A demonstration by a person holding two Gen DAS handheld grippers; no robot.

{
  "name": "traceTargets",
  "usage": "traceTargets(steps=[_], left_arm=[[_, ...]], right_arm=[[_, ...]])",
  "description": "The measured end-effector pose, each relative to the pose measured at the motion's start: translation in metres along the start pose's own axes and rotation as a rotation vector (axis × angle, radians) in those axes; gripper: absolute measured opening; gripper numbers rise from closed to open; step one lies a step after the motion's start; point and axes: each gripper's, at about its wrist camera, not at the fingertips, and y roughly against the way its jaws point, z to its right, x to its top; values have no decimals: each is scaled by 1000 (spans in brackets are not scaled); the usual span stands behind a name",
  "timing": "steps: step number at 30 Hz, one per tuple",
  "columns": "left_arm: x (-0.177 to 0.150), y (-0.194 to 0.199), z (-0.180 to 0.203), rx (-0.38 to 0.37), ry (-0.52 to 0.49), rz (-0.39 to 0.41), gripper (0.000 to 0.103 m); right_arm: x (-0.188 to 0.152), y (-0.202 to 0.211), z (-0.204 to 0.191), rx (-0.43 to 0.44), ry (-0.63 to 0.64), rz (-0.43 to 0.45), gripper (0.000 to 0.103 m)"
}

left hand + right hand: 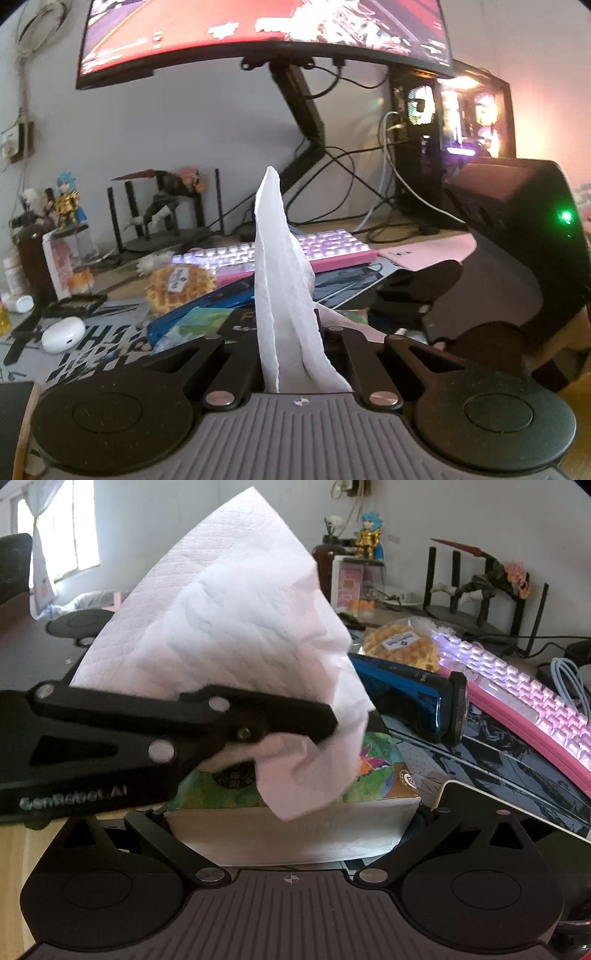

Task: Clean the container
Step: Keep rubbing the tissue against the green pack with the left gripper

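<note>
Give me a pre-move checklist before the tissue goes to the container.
1. Left gripper shut on the tissue: ok.
2. Tissue free of the tissue pack: ok, its lower edge hangs clear.
3. Right gripper holding the pack: cannot tell, the pack sits between its fingers but contact is hidden.
4. Container to clean located: not ok, none clearly visible.
5. Path clear: not ok, blue shaver and keyboard crowd the desk.

The left gripper enters the right wrist view from 9 o'clock, jaws fully closed, pinching a white tissue. The right gripper sits low, jaws spread around a white box.
</note>
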Motion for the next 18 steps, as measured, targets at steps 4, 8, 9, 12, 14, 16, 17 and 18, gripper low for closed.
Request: traceTargets(steps=[4, 8, 9, 12, 14, 16, 17, 18], left_arm=[[1, -5, 2, -18, 8, 0, 5], [2, -10, -2, -26, 37, -2, 5], [1, -11, -4, -22, 50, -3, 5], [1, -12, -11, 4, 81, -4, 5], [0, -12, -15, 25, 91, -4, 5], [0, -10, -18, 41, 99, -4, 5], [-1, -9, -19, 45, 102, -4, 5], [-1, -8, -19, 49, 104, -4, 5]], right_arm=[[0, 0, 0, 0, 0, 0, 103], [0, 0, 0, 0, 0, 0, 103], [0, 0, 0, 0, 0, 0, 103], [0, 0, 0, 0, 0, 0, 103], [0, 0, 0, 0, 0, 0, 103], [0, 0, 0, 0, 0, 0, 103], [0, 0, 0, 0, 0, 0, 103], [0, 0, 0, 0, 0, 0, 103]])
